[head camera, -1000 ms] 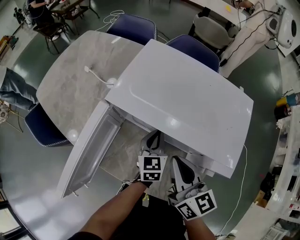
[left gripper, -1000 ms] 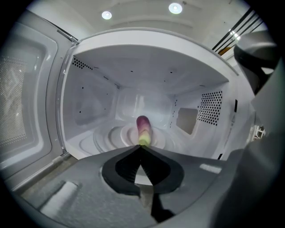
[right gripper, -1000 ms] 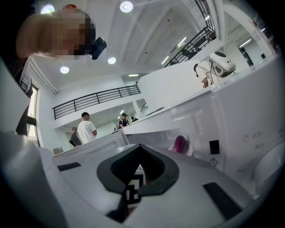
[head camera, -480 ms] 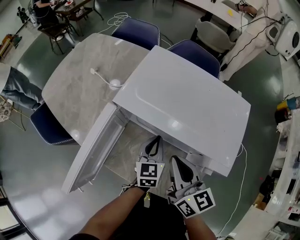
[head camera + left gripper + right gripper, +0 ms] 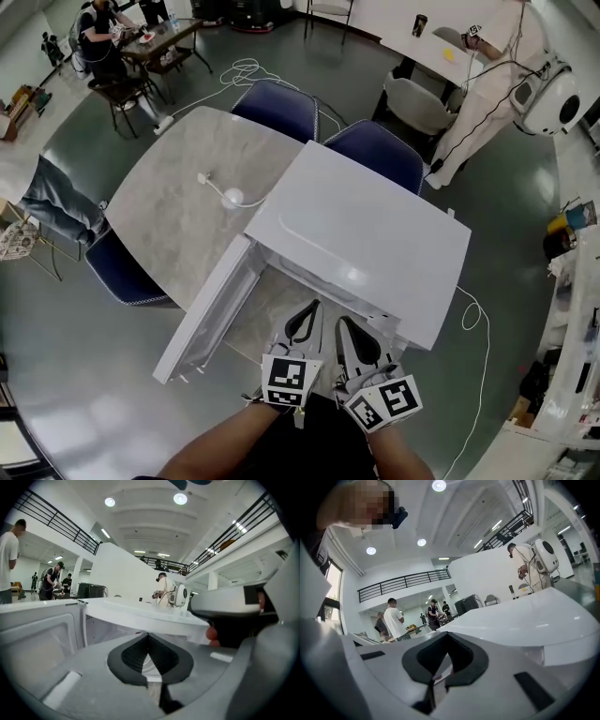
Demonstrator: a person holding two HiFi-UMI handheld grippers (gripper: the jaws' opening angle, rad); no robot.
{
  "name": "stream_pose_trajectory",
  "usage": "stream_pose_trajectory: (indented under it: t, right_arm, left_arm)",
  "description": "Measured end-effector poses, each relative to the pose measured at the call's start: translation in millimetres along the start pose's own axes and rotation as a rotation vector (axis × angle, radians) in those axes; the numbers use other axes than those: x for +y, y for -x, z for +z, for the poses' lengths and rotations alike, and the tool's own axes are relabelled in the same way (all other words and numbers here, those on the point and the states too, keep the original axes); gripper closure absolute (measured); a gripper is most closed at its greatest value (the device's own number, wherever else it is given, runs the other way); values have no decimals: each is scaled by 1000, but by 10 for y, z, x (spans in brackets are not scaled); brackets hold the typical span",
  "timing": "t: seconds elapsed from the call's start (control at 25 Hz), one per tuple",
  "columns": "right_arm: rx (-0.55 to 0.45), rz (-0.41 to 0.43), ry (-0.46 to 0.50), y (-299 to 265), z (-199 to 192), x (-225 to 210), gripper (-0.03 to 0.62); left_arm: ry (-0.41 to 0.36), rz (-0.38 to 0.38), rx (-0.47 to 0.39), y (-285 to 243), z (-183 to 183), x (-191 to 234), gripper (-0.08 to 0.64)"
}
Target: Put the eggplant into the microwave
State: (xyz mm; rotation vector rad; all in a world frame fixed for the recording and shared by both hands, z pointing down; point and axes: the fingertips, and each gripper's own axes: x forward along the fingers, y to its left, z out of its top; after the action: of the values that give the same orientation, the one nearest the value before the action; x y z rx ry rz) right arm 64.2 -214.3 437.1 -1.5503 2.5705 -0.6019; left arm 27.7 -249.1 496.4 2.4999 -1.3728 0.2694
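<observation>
Microwave cavity hides under its top; left gripper and right gripper sit closed, empty.

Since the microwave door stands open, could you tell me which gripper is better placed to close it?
Probably left: the door hangs open beside the left gripper; the right gripper would have to reach across. Both are shut and empty.

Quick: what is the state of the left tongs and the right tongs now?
Left tongs: closed, holding nothing.
Right tongs: closed, holding nothing.
</observation>
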Motion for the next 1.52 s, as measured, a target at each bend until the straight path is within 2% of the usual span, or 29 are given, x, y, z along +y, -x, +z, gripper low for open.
stream_pose_trajectory:
  t: [0.28,0.72,1.08,1.52]
  right_arm:
    - [-28,-14,31,49,523,61,591]
    - [-65,-23,104,193,1138,178,591]
    - [-72,-6,133,237,1254,281,591]
    - [-85,11,145,278,1352,333,591]
  left_arm:
    - [-3,-47,-48,348,736,-212,552]
    - [-5,-88,-131,603,1460,-498,552]
    - [-5,-102,-167,722,1688,-608,552]
    - [3,-97,-184,760,1784,-651,552]
